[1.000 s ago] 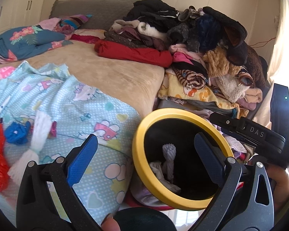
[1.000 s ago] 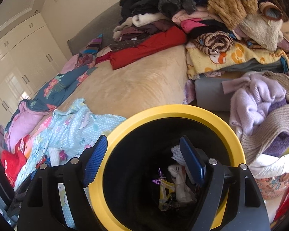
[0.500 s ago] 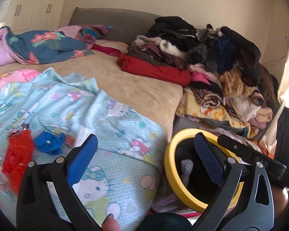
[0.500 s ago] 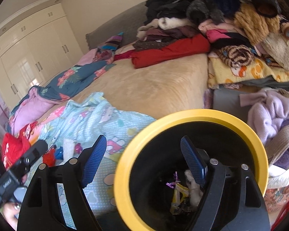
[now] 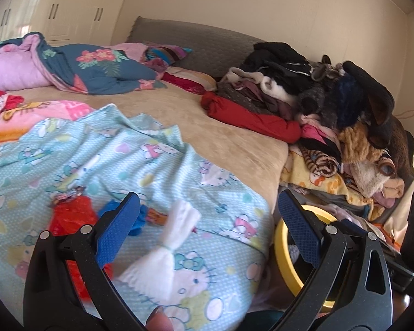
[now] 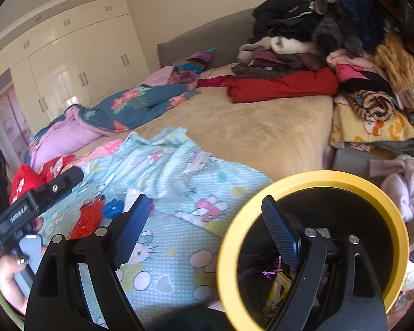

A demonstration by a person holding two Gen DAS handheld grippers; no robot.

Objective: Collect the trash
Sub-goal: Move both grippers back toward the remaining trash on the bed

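Note:
A white tied tassel-like scrap point(image 5: 165, 256) lies on the light blue cartoon sheet point(image 5: 140, 165), with a red crumpled piece point(image 5: 70, 216), a blue scrap point(image 5: 138, 220) and a small wrapper point(image 5: 66, 194) beside it. My left gripper point(image 5: 207, 226) is open and empty just above the white scrap. The black bin with a yellow rim point(image 6: 312, 182) stands beside the bed, with wrappers point(image 6: 276, 278) inside. My right gripper point(image 6: 204, 229) is open and empty at the bin's left rim. The red piece point(image 6: 88, 218) and blue scrap point(image 6: 113, 208) show there too.
A tall pile of clothes point(image 5: 331, 115) covers the bed's right side, with a red garment point(image 5: 248, 115) at its foot. A blue floral quilt point(image 5: 96, 69) lies at the back left. White wardrobes point(image 6: 69, 69) line the far wall. More clothes point(image 6: 405, 187) sit right of the bin.
My left gripper has swung left from over the bin to over the trash on the sheet. My right gripper has shifted left, so the bin now sits to the right.

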